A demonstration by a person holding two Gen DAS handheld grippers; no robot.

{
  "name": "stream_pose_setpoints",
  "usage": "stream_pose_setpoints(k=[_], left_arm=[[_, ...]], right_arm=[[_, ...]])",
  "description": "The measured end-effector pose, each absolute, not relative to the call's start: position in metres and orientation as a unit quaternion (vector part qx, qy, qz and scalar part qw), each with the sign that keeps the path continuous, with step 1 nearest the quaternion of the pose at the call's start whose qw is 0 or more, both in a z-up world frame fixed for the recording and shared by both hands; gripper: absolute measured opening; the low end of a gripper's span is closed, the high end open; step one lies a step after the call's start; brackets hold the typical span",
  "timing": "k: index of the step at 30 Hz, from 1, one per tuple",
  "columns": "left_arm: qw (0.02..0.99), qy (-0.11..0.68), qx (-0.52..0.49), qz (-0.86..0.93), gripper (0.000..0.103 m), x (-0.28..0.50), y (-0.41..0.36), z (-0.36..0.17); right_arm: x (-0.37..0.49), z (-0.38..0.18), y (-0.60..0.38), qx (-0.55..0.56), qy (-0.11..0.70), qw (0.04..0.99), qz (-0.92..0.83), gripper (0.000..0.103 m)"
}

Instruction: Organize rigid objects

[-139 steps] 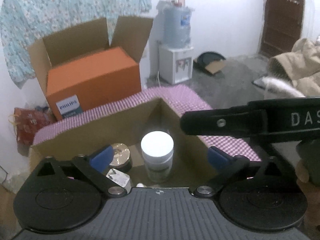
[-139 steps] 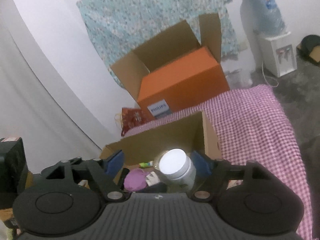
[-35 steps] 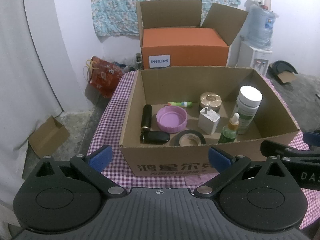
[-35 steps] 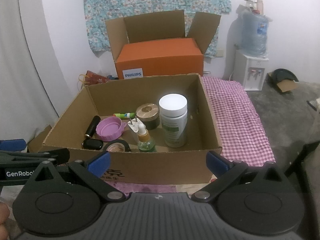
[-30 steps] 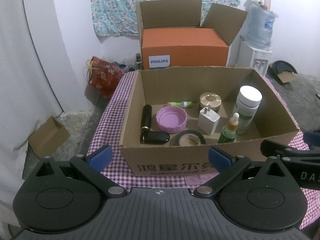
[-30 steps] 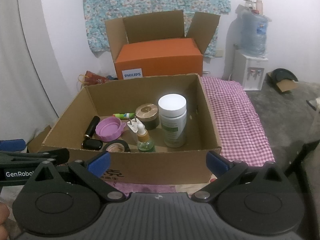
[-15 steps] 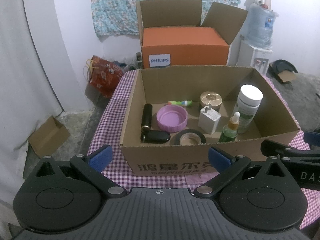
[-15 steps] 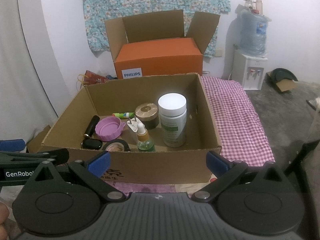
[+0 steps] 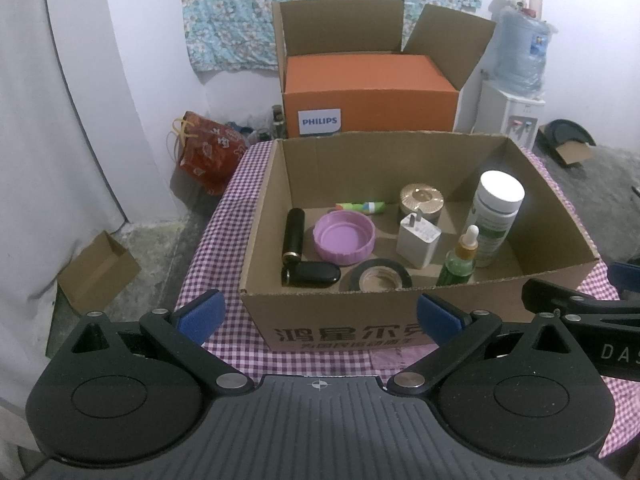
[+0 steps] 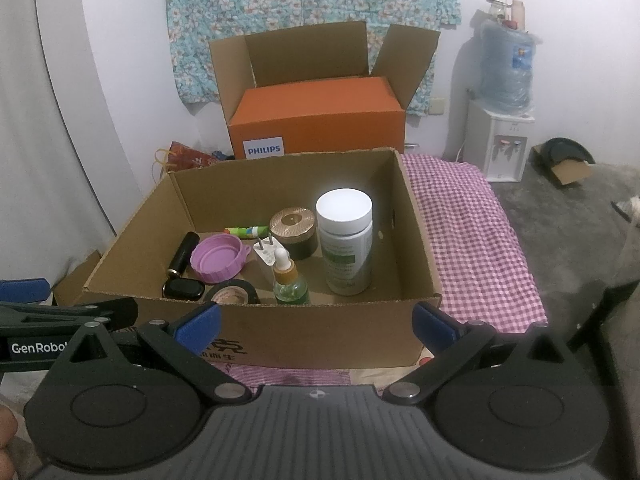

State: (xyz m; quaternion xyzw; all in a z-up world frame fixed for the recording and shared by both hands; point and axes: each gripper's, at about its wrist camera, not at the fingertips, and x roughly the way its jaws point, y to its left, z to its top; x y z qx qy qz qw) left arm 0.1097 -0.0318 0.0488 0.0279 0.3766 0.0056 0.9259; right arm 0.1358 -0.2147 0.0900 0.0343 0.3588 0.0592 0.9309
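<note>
An open cardboard box (image 9: 344, 328) (image 10: 320, 336) sits on a purple checked cloth. Inside stand a white-capped bottle (image 9: 496, 216) (image 10: 346, 240), a green dropper bottle (image 9: 460, 260) (image 10: 289, 280), a white charger (image 9: 418, 240) and a gold-lidded jar (image 9: 421, 202) (image 10: 294, 230). A pink lid (image 9: 344, 238) (image 10: 218, 258), a tape roll (image 9: 380, 280), two black cases (image 9: 294, 234) and a green tube (image 9: 360, 207) lie there too. My left gripper (image 9: 318, 314) is open in front of the box. My right gripper (image 10: 316, 326) is open too, holding nothing.
Behind stands an orange Philips box (image 9: 368, 96) inside an open carton. A water dispenser (image 9: 516, 92) is at the right, a red bag (image 9: 206, 152) and a small cardboard box (image 9: 98, 272) on the floor at the left. Checked cloth (image 10: 472, 240) lies right of the box.
Compared with 4.6 s ago, both grippers have pulled back out of the box and the white-capped bottle stands free inside. Over the last second nothing has moved.
</note>
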Motion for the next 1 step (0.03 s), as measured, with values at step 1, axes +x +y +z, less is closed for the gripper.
stream_pose_setpoints(k=[1], left_arm=[[0.926, 0.377, 0.028, 0.006, 0.102, 0.1099, -0.0318, 0.0487]], right_arm=[[0.1358, 0.0901, -0.215, 0.034, 0.359, 0.931, 0.059, 0.103]])
